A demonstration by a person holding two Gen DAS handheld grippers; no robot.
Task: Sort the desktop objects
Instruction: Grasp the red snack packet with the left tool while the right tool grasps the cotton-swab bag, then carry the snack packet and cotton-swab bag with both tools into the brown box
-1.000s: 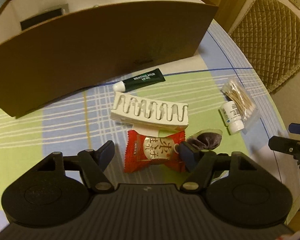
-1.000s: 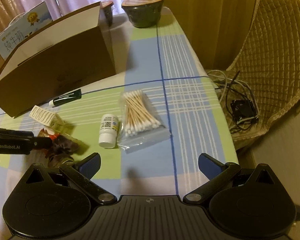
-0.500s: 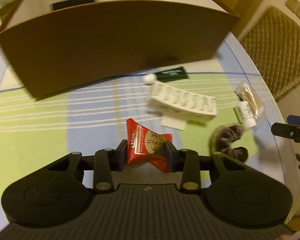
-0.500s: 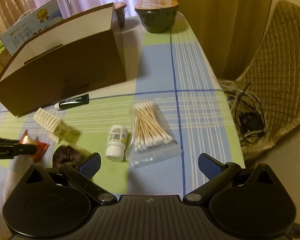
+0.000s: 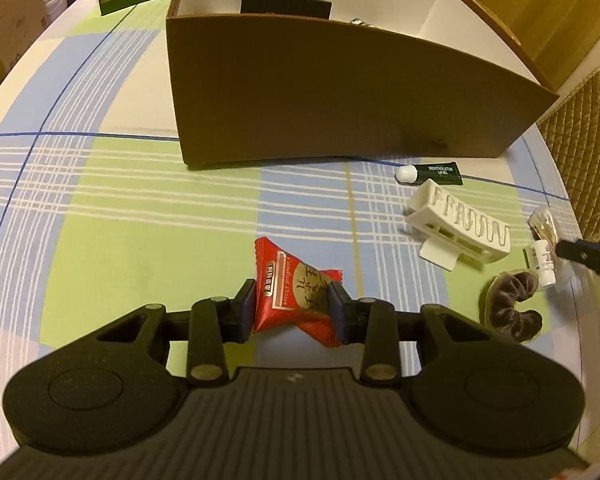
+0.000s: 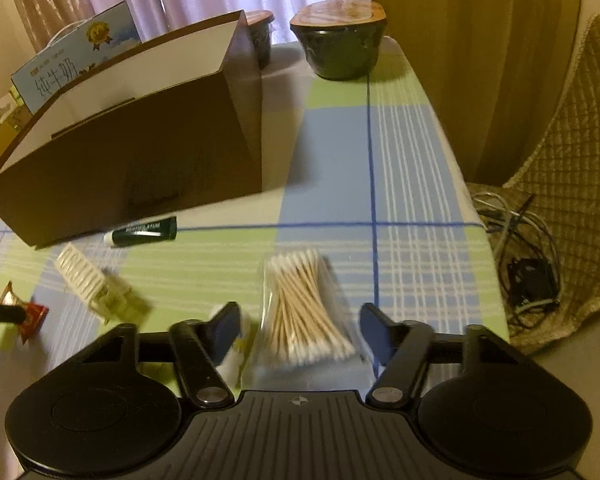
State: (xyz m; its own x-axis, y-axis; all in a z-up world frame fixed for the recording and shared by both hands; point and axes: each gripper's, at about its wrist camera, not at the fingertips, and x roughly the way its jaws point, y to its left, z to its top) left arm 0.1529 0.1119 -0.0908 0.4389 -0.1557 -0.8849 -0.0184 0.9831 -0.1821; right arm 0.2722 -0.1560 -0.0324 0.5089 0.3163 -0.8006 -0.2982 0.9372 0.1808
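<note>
My left gripper point(image 5: 292, 309) is shut on a red snack packet point(image 5: 296, 292), held just above the plaid tablecloth in front of the brown cardboard box point(image 5: 340, 92). That packet point(image 6: 34, 316) also shows at the left edge of the right wrist view. My right gripper point(image 6: 300, 328) straddles a clear bag of cotton swabs point(image 6: 300, 304); its jaws are closing, with gaps still beside the bag. A small white bottle point(image 6: 230, 360) lies partly hidden behind its left finger. On the table lie a green lip gel tube point(image 5: 432, 173), a white hair claw point(image 5: 460, 224) and a dark scrunchie point(image 5: 514, 304).
The box point(image 6: 140, 168) has white dividers and a black item inside. Two dark bowls with wooden lids point(image 6: 340, 40) and a milk carton point(image 6: 72, 60) stand behind it. A quilted chair point(image 6: 572, 160) and cables point(image 6: 528, 260) lie past the table's right edge.
My left gripper shut on the red packet and carried it left, away from the other items. My right gripper came forward and down over the swab bag, and its jaws narrowed.
</note>
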